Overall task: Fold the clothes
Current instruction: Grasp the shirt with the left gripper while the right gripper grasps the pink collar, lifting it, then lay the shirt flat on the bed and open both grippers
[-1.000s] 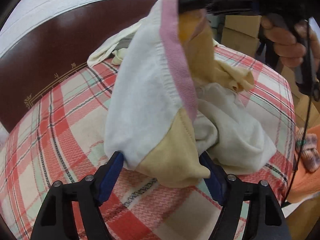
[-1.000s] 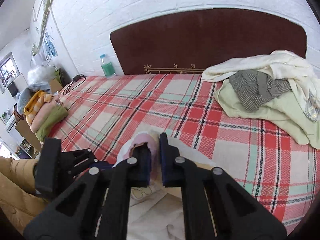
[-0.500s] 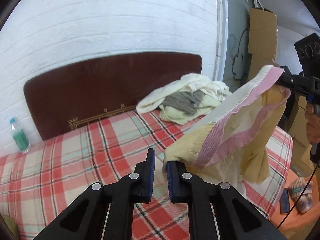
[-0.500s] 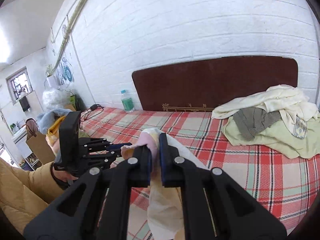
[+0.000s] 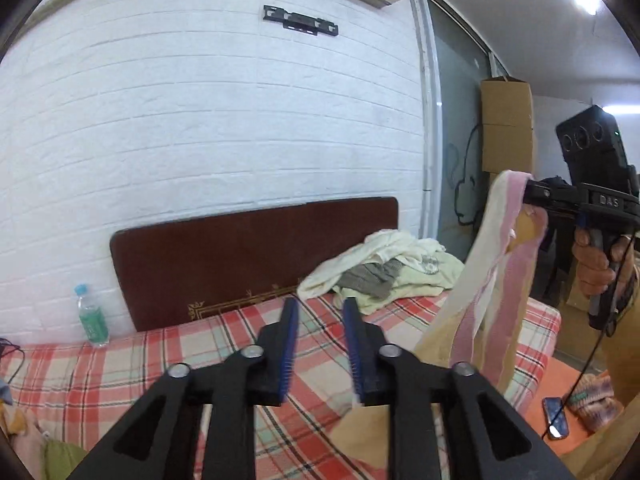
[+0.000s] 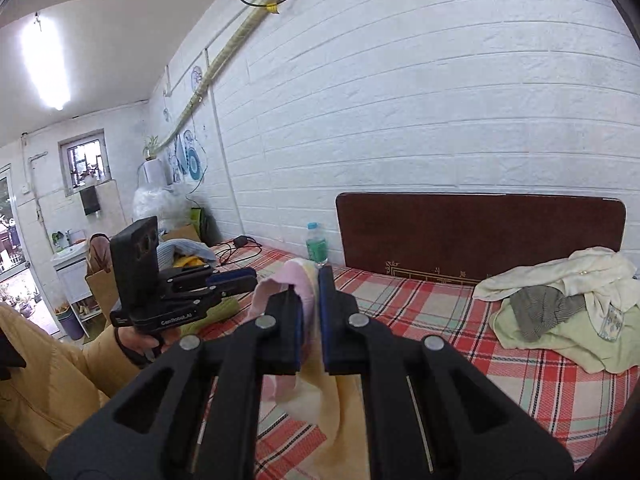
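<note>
A cream and yellow garment with pink trim (image 5: 490, 292) hangs in the air over the plaid bed (image 5: 160, 360). My right gripper (image 6: 310, 280) is shut on its pink trimmed edge (image 6: 298, 284) and holds it up; it also shows at the right of the left wrist view (image 5: 530, 192). My left gripper (image 5: 318, 316) is open and empty, to the left of the hanging garment. It also shows in the right wrist view (image 6: 248, 276), raised and apart from the cloth.
A pile of unfolded clothes (image 5: 384, 272) (image 6: 568, 308) lies by the dark headboard (image 5: 248, 256). A green water bottle (image 5: 92, 316) stands at the wall. Folded clothes (image 6: 188, 256) and a cable lie at the bed's left. A phone (image 5: 556, 420) lies on orange cloth.
My left gripper has let go of the garment's lower corner and opened. Both grippers have risen, and the garment now hangs from the right gripper alone.
</note>
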### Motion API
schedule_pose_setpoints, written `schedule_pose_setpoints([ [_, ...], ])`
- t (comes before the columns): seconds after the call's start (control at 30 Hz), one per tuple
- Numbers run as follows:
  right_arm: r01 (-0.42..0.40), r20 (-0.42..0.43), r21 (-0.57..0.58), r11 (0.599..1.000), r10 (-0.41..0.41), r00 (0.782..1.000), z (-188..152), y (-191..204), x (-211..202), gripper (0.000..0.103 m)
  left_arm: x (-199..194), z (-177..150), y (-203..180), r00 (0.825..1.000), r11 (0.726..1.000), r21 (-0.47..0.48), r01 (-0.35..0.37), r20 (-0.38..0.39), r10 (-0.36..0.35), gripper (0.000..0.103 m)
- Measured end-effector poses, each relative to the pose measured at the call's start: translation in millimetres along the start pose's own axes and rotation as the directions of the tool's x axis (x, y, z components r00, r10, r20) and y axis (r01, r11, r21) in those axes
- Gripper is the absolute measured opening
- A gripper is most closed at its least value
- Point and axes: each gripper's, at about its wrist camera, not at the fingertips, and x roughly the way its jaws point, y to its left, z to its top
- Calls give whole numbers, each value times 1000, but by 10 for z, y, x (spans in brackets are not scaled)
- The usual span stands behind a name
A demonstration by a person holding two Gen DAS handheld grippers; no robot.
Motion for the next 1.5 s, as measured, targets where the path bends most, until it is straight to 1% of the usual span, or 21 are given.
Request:
schedule_pose_setpoints([
  [0.03, 0, -8, -5, 1000, 0, 1000, 5, 35, 29, 8, -8, -91, -31, 1000, 1000, 4, 23, -8, -23, 74],
  [0.07, 3, -19, -5, 1000, -4, 1000, -7, 54, 66, 8, -21, -186, -79, 998, 998, 14, 53, -16, -53, 80],
  [0.13, -1, -51, 15, 1000, 2, 999, -51, 68, 156, 8, -29, -375, -192, 989, 989, 40, 142, -49, -140, 80],
  [0.23, -1, -76, 38, 999, 4, 997, -122, 79, 242, 8, 90, -606, -419, 971, 971, 89, 223, -112, -212, 80],
  [0.37, -3, -79, 54, 999, 7, 997, -155, 122, 254, 8, 364, -825, -731, 944, 942, 151, 299, -193, -269, 81],
  [0.43, -4, -80, 62, 998, 9, 997, -174, 136, 253, 8, 473, -913, -854, 936, 930, 182, 319, -216, -279, 82],
  [0.53, -2, -91, 63, 998, 7, 996, -197, 173, 268, 8, 641, -1029, -932, 945, 938, 212, 274, -241, -221, 81],
  [0.57, -1, -95, 63, 998, 7, 995, -205, 182, 270, 8, 672, -1042, -900, 949, 944, 211, 254, -243, -201, 70],
  [0.6, 1, -99, 63, 998, 5, 995, -211, 194, 271, 8, 718, -1033, -844, 952, 952, 202, 231, -248, -178, 54],
  [0.63, 4, -100, 60, 998, 2, 995, -209, 211, 266, 8, 756, -1006, -768, 953, 961, 181, 211, -259, -160, 17],
  [0.67, 8, -99, 56, 998, -2, 995, -205, 229, 256, 8, 777, -973, -681, 952, 969, 151, 193, -269, -147, 4],
  [0.7, 12, -94, 52, 999, -7, 996, -195, 244, 231, 8, 728, -910, -592, 957, 977, 130, 172, -256, -134, 4],
  [0.77, 19, -84, 43, 999, -15, 996, -172, 273, 176, 8, 516, -736, -410, 977, 988, 96, 125, -188, -105, 3],
  [0.83, 22, -57, 30, 999, -21, 998, -116, 309, 76, 8, 304, -561, -228, 990, 995, 59, 80, -120, -72, 3],
  [0.93, 26, -6, 2, 1000, -26, 1000, 15, 399, -99, 8, -111, -244, -81, 1000, 997, 68, 22, -20, -21, 3],
  [1.1, 15, 100, -60, 998, -9, 995, 291, 641, -465, 8, -781, 267, -74, 993, 988, 142, -59, 106, 44, 3],
  [1.2, 3, 142, -101, 995, 11, 990, 448, 783, -642, 8, -1027, 507, -25, 987, 983, 151, -100, 139, 79, 4],
  [1.3, 7, 151, -122, 992, 11, 988, 540, 832, -625, 8, -1273, 747, 24, 978, 977, 159, -142, 173, 114, 5],
  [1.33, 10, 147, -126, 992, 9, 989, 556, 826, -579, 8, -1297, 788, 49, 975, 973, 161, -165, 175, 136, 6],
  [1.4, -3, 123, -112, 994, 17, 992, 556, 751, -412, 8, -1124, 756, 154, 970, 962, 163, -219, 140, 197, 6],
  [1.5, 2, 32, -52, 999, 0, 999, 429, 435, 97, 8, -550, 551, 470, 967, 960, 121, -254, -5, 257, 6],
])
